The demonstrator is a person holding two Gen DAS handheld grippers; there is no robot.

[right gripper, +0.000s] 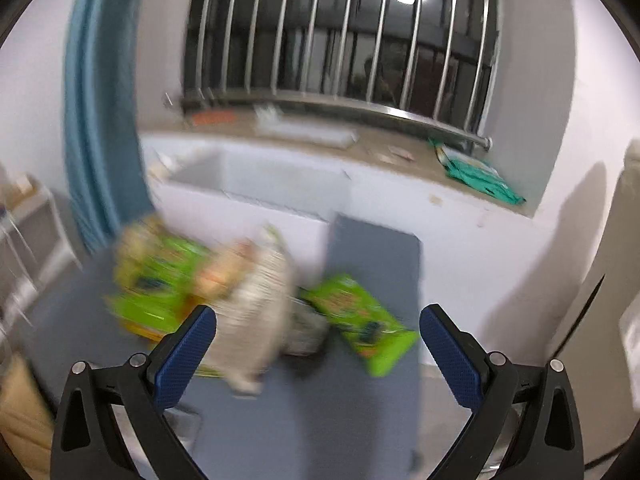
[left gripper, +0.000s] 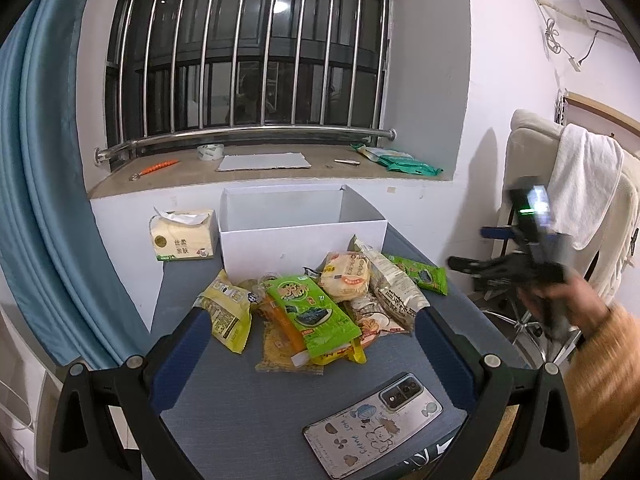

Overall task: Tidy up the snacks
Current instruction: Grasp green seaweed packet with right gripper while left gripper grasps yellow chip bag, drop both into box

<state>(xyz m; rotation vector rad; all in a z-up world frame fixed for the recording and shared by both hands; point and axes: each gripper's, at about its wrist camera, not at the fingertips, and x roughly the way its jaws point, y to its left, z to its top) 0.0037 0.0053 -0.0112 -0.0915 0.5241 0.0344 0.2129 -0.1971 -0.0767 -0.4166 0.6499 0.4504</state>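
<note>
Nearest the lens: left gripper (left gripper: 312, 320), jaws spread, holding nothing; right gripper (right gripper: 318, 320) likewise wide apart and bare.
Phone (left gripper: 374, 424): flat on table (left gripper: 240, 420).
Snacks (left gripper: 316, 304): heaped mid-table.
White box (left gripper: 302, 236): touching heap's far edge.

Right wrist view is motion-blurred throughout: the snack packets (right gripper: 224, 280) at centre left show no readable print. In the left wrist view, the right gripper (left gripper: 516, 264) at the right edge is smeared, so its jaw spacing is indeterminate. The phone (left gripper: 372, 424) is partly hidden at lower centre.
</note>
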